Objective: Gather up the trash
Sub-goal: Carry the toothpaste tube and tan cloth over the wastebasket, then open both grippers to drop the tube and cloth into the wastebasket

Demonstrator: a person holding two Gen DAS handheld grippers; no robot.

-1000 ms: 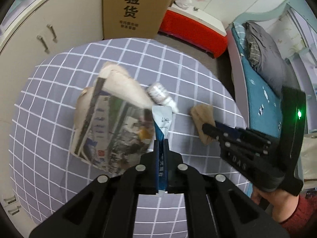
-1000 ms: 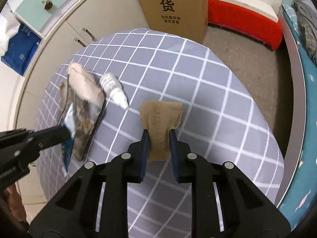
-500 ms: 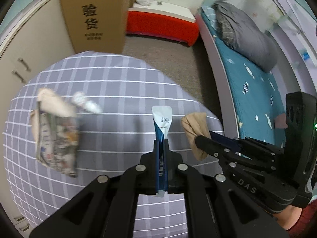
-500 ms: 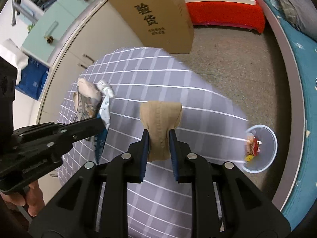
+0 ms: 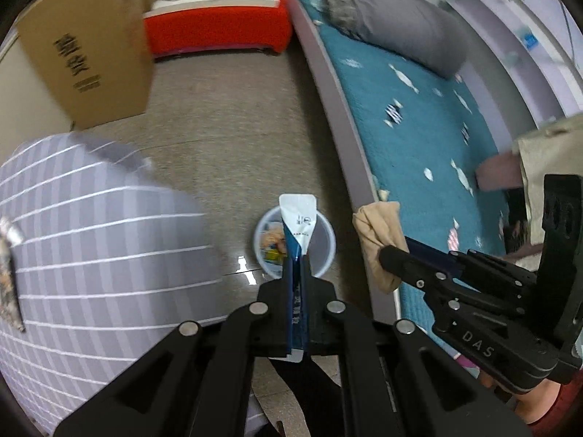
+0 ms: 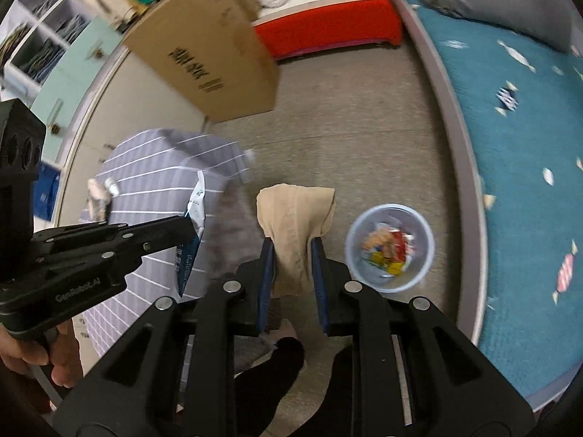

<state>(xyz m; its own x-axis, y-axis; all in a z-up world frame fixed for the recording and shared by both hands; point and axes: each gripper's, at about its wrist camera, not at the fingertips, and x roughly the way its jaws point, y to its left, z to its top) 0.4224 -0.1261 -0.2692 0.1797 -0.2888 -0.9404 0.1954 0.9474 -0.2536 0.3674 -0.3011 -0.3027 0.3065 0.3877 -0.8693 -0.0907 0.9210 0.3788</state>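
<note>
Beside a teal bed [image 6: 528,145] and a checked-cloth table [image 5: 91,247], on the floor, a small translucent bin [image 6: 389,247] already holding colourful wrappers, taken here as landmark. Over the bin's near rim, left gripper [image 5: 297,276] clamped tight on a blue-and-white sachet [image 5: 297,222], seemingly poised for dropping in. Just left of the bin, right gripper [image 6: 293,266] closed partway around a limp tan cloth [image 6: 295,225], apparently held clear while awaiting its turn.
</note>
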